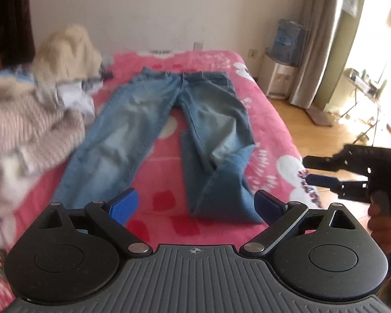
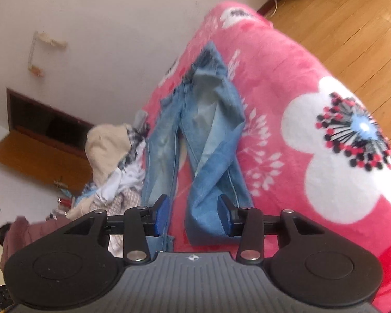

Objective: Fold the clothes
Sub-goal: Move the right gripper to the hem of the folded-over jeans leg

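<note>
**Left wrist view: jeans laid out, right leg twisted**

The jeans [image 1: 169, 127] were spread on the pink blanket [image 1: 273, 135], waistband far. The left gripper [image 1: 195, 203] was held wide apart and empty, the right gripper [image 2: 193, 214] partly parted over the near hem. The twisted leg would best be flattened before folding.

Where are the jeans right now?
The jeans lie spread on the pink blanket, waistband toward the wall, right of the clothes pile; one leg is twisted.

Both tools [image 1: 195, 204] [image 2: 193, 215] open, empty
</note>
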The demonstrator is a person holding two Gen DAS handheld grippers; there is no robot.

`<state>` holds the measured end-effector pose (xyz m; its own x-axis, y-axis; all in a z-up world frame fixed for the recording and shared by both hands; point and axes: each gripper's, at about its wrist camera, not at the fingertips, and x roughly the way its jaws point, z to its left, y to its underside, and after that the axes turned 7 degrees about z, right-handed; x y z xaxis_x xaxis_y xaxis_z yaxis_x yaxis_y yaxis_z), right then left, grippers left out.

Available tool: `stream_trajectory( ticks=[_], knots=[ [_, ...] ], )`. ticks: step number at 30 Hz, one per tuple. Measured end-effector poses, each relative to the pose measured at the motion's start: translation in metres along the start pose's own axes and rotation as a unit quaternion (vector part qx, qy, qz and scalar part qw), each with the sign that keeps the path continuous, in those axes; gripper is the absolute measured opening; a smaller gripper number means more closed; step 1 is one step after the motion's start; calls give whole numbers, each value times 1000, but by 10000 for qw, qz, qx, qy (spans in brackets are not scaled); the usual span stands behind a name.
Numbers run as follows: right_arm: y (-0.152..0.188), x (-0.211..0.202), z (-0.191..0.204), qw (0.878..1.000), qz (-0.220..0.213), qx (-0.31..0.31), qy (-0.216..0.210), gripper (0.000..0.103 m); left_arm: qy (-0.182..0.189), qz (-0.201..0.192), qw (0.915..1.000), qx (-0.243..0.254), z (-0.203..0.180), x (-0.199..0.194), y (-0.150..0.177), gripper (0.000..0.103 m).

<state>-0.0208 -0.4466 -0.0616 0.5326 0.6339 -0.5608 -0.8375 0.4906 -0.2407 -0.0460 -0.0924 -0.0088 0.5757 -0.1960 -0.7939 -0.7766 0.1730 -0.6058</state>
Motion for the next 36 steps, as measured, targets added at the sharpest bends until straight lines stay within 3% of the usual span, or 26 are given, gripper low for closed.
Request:
stream_trajectory(
  ticks=[3,7,11,14,16,20,23,24,25,27,29,31,34,36],
  knots=[
    [-1,15,7,9998,173,-71,78,46,268,283,9992,4,-3,19,-7,96],
    [-2,40,20,9984,442,-286,195,47,455,201,9974,525,-9,46,-2,96],
    [-8,71,29,9933,706,-688,605,53,1082,105,9877,1121,0,87,11,96],
    [-19,90,18,9907,799,-491,989,54,1402,55,9809,1345,9,115,22,95],
    [-21,98,10,9908,897,-302,971,54,1600,134,9773,1383,13,131,30,93],
    [-15,113,9,9884,1280,-350,741,54,1876,345,9714,1414,22,160,38,65],
    [-10,130,16,9838,1475,-633,793,53,1988,354,9706,1308,28,177,41,55],
    [-8,135,18,9830,1483,-729,795,48,1997,334,9708,1288,28,182,42,53],
    [-7,139,20,9822,1489,-824,798,27,1999,309,9710,1273,28,186,42,49],
    [-9,146,24,9813,1472,-928,817,10,2035,190,9714,1210,28,191,44,41],
    [-15,145,29,9835,1330,-955,776,6,2103,2,9719,1058,29,188,41,20],
    [-24,140,41,9858,1084,-1115,635,5,2237,-114,9705,897,31,179,31,12],
    [-41,123,54,9918,745,-1027,133,5,3010,-187,9525,414,40,155,3,6],
    [-54,108,54,9946,525,-809,-379,5,3665,-300,9297,194,42,137,-12,6]
  ],
)
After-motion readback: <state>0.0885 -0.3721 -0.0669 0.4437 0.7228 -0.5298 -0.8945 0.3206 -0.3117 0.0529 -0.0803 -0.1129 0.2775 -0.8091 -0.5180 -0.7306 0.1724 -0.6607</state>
